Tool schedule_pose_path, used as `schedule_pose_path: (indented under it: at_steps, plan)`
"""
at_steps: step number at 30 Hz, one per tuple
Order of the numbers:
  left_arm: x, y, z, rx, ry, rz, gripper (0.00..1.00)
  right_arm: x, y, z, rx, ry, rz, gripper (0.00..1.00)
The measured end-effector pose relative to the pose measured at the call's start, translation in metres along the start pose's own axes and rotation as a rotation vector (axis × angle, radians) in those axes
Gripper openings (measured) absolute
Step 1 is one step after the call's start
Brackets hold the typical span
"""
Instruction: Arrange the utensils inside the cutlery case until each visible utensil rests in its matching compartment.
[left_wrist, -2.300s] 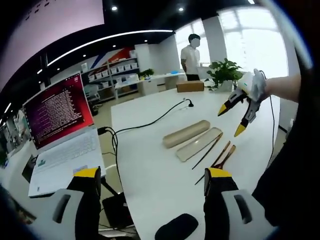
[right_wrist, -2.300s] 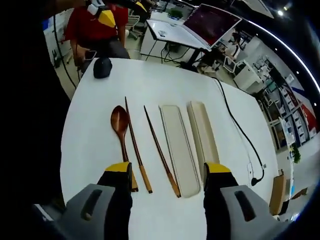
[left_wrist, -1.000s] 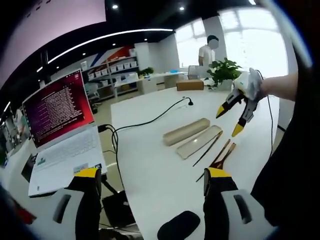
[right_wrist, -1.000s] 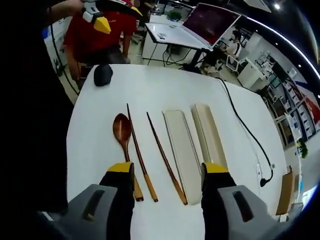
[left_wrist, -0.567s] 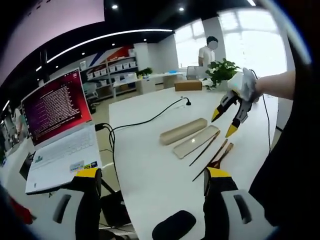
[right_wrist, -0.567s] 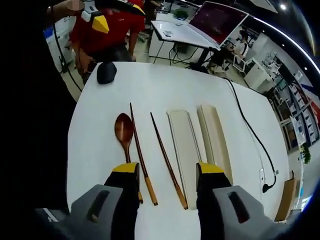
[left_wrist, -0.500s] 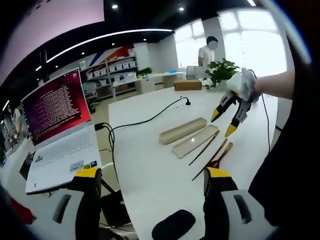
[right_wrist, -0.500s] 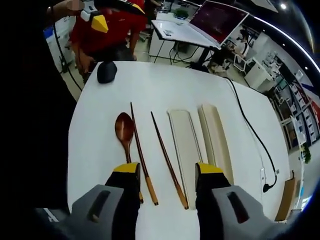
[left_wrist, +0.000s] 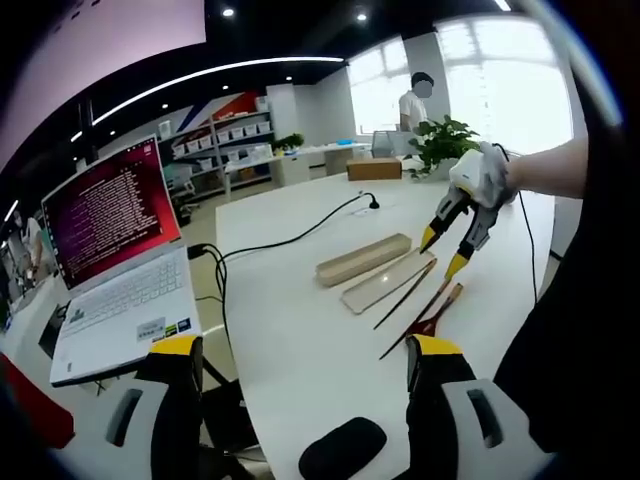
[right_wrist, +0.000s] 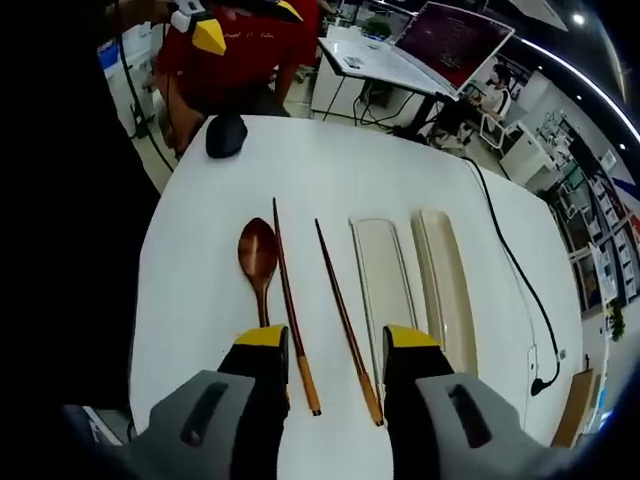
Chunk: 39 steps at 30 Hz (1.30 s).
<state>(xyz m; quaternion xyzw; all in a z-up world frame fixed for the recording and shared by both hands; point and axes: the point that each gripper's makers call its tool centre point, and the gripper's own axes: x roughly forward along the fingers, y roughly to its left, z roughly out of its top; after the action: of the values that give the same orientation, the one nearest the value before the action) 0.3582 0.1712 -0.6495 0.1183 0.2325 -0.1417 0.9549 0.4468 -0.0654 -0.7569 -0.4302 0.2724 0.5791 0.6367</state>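
A brown wooden spoon (right_wrist: 258, 250) and two wooden chopsticks (right_wrist: 290, 300) (right_wrist: 345, 312) lie side by side on the white table (right_wrist: 200, 300). Right of them lie the two beige halves of the cutlery case: a shallow half (right_wrist: 382, 290) and a deeper half (right_wrist: 445, 285), both with nothing in them. My right gripper (right_wrist: 336, 342) hovers open over the handle ends of the chopsticks. In the left gripper view the right gripper (left_wrist: 441, 252) hangs above the chopsticks (left_wrist: 405, 295) and the spoon (left_wrist: 435, 320), next to the case halves (left_wrist: 363, 260). My left gripper (left_wrist: 305, 350) is open and holds nothing, near the table's end.
A black mouse (right_wrist: 226, 135) (left_wrist: 340, 450) lies at the table's end. An open laptop (left_wrist: 110, 260) stands on a side desk. A black cable (left_wrist: 280, 245) runs across the table past the case. A cardboard box (left_wrist: 373, 170) and a plant (left_wrist: 450, 140) sit at the far end.
My right gripper has come down closer to the chopsticks' handle ends and its jaws have narrowed a little. The left gripper has stayed about where it was.
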Motion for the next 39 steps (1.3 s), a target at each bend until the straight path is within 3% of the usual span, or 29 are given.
schedule_pose_path:
  at_steps: [5, 14, 17, 19, 28, 31, 39]
  plan:
    - [0.000, 0.001, -0.003, -0.002, 0.011, 0.009, 0.86, 0.004, 0.001, -0.004, 0.007, 0.006, 0.012, 0.25]
    - [-0.006, 0.002, 0.000, -0.002, 0.005, 0.027, 0.85, 0.011, 0.000, -0.003, -0.003, 0.010, 0.036, 0.30]
    - [-0.006, -0.001, -0.005, 0.006, 0.023, 0.025, 0.85, 0.016, 0.000, -0.006, -0.017, 0.027, 0.042, 0.36]
    - [-0.007, 0.000, -0.004, 0.002, 0.020, 0.031, 0.85, 0.017, -0.003, -0.005, -0.011, 0.025, 0.031, 0.51]
    - [-0.015, 0.006, 0.002, -0.005, 0.003, 0.069, 0.85, 0.019, -0.005, -0.003, -0.012, 0.022, 0.031, 0.60]
    - [-0.019, 0.010, 0.003, -0.020, -0.015, 0.100, 0.87, 0.021, -0.010, -0.005, -0.005, 0.035, 0.004, 0.68]
    - [-0.023, 0.007, -0.004, -0.021, 0.008, 0.106, 0.87, 0.022, -0.008, -0.003, -0.026, 0.025, -0.008, 0.68]
